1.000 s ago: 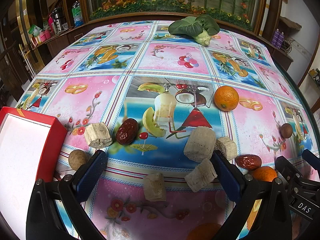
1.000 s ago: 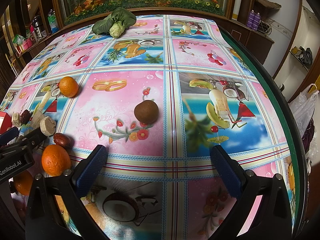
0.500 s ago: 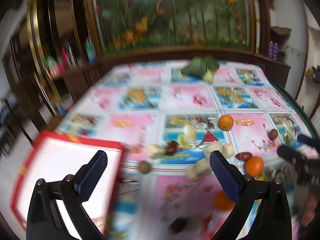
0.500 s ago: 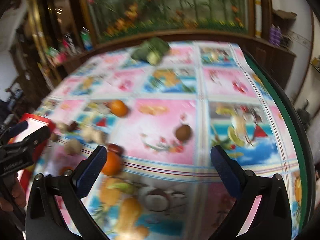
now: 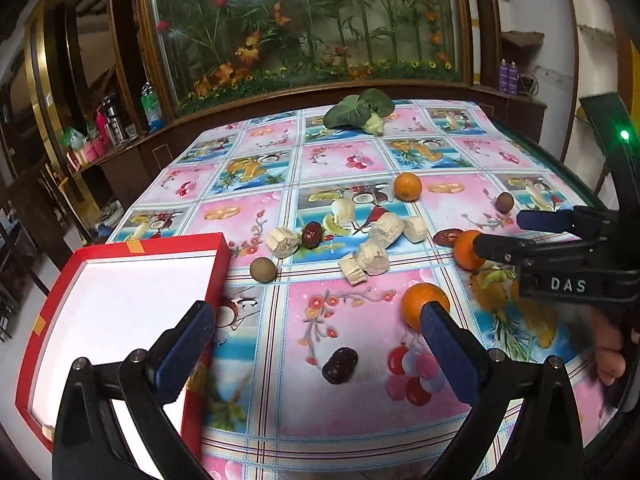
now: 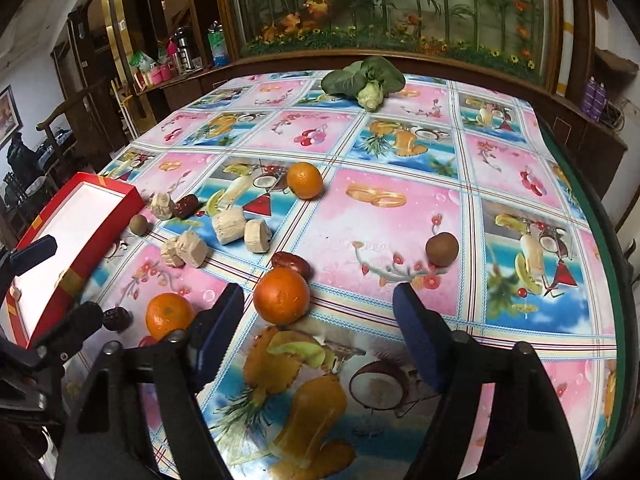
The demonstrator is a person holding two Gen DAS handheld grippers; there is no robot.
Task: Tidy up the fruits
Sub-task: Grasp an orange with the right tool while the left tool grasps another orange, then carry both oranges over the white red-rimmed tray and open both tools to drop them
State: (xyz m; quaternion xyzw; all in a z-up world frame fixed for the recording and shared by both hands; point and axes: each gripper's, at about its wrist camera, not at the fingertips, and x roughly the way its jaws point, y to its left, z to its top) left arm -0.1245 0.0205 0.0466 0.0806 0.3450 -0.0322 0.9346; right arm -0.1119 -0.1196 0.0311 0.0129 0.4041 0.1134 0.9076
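Note:
Fruit lies scattered on a table with a fruit-print cloth (image 5: 348, 160). Three oranges show in the right wrist view: far one (image 6: 305, 180), middle one (image 6: 282, 296), near-left one (image 6: 169, 316). Dark red dates (image 5: 340, 365) (image 6: 291, 265), brown round fruits (image 5: 263, 269) (image 6: 441, 249) and several pale beige chunks (image 5: 372, 258) lie among them. A red box (image 5: 120, 320) with a white inside sits at the left. My left gripper (image 5: 316, 344) hangs open above the table, over the near date. My right gripper (image 6: 318, 330) is open just in front of the middle orange.
A leafy green vegetable (image 5: 360, 110) lies at the table's far end. A glass case with artificial plants (image 5: 304, 24) stands behind the table. Shelves with bottles (image 5: 112, 124) are at the left. The table's green edge (image 6: 600, 216) runs down the right side.
Both grippers have pulled back and risen from close over the table, so more of the table, the red box and near fruits show. Both stay open.

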